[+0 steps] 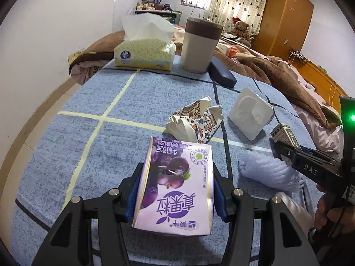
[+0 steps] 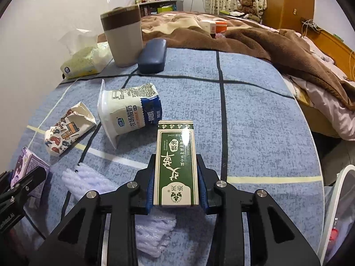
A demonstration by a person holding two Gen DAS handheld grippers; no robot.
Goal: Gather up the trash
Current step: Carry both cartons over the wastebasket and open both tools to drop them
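My left gripper (image 1: 176, 177) is shut on a purple milk-drink carton (image 1: 175, 190), held just above the blue checked tablecloth (image 1: 88, 115). My right gripper (image 2: 176, 164) is shut on a slim green-and-white box (image 2: 175, 168); in the left wrist view the green-and-white box (image 1: 285, 134) shows at the right edge. On the cloth lie a crumpled patterned paper wrapper (image 2: 68, 130), a yogurt cup (image 2: 131, 113) tipped on its side, and a white foam net (image 2: 88, 181). The foam net lies partly under the right gripper's fingers.
At the table's far end stand a tissue pack (image 1: 144, 53), a beige-and-brown canister (image 1: 199, 44) and a dark blue glasses case (image 1: 221, 73). A bed with a brown blanket (image 2: 277, 44) runs along the right. A white bin rim (image 2: 332, 199) shows at lower right.
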